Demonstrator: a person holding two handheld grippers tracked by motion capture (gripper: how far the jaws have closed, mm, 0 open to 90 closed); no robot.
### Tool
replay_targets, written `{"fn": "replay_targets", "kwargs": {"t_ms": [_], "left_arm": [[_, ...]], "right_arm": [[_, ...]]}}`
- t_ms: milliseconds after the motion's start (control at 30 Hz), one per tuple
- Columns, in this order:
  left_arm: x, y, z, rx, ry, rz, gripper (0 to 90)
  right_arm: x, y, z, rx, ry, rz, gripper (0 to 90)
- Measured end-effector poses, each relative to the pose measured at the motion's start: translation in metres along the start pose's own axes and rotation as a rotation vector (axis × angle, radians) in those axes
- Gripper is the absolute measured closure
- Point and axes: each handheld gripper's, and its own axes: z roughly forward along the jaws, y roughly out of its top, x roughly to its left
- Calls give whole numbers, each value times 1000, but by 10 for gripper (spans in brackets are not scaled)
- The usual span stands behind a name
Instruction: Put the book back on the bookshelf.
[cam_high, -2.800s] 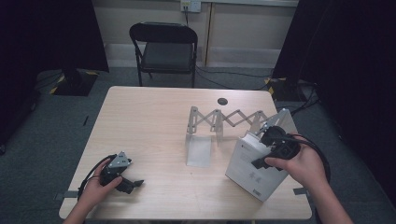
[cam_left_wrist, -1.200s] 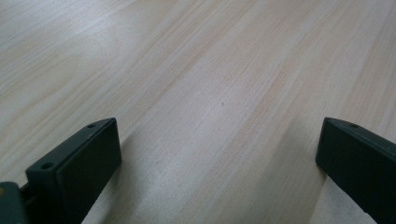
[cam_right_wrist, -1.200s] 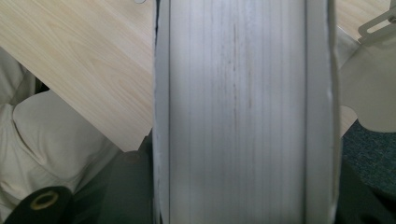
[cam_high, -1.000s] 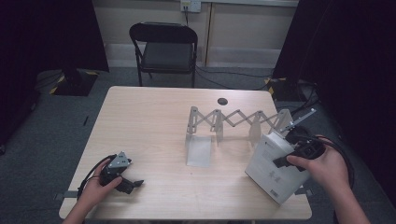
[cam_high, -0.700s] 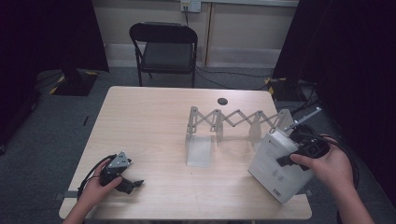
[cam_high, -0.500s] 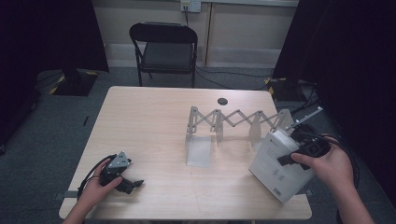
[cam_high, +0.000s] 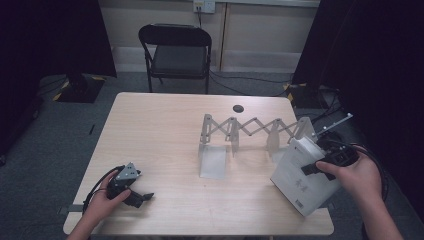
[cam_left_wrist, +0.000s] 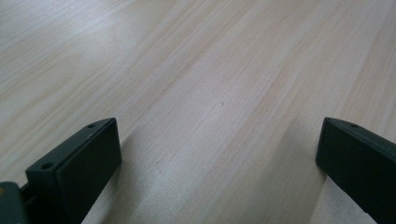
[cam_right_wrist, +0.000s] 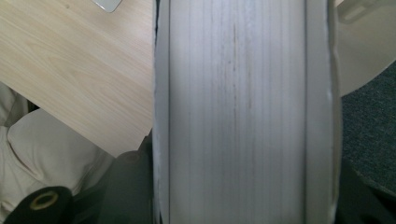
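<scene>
Right gripper (cam_high: 320, 167): clamped across the white book (cam_high: 306, 179), tilted over the table (cam_high: 165, 135) corner.
Left gripper (cam_high: 142, 196): spread, empty.
Risk: book could be dropped off the edge, or knocked into the rack (cam_high: 250, 131).

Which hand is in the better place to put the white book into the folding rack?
Right. Its tool already grips the white book beside the folding rack; the left tool rests open and far away.
</scene>
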Motion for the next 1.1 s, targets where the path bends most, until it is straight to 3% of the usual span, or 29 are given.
{"fn": "replay_targets", "kwargs": {"t_ms": [500, 1100], "left_arm": [[0, 0, 0, -1, -2, 1, 0], [0, 0, 0, 4, -2, 2, 0]], "right_arm": [[-8, 2, 1, -5, -14, 74, 528], [-11, 21, 6, 26, -59, 148, 529]]}}
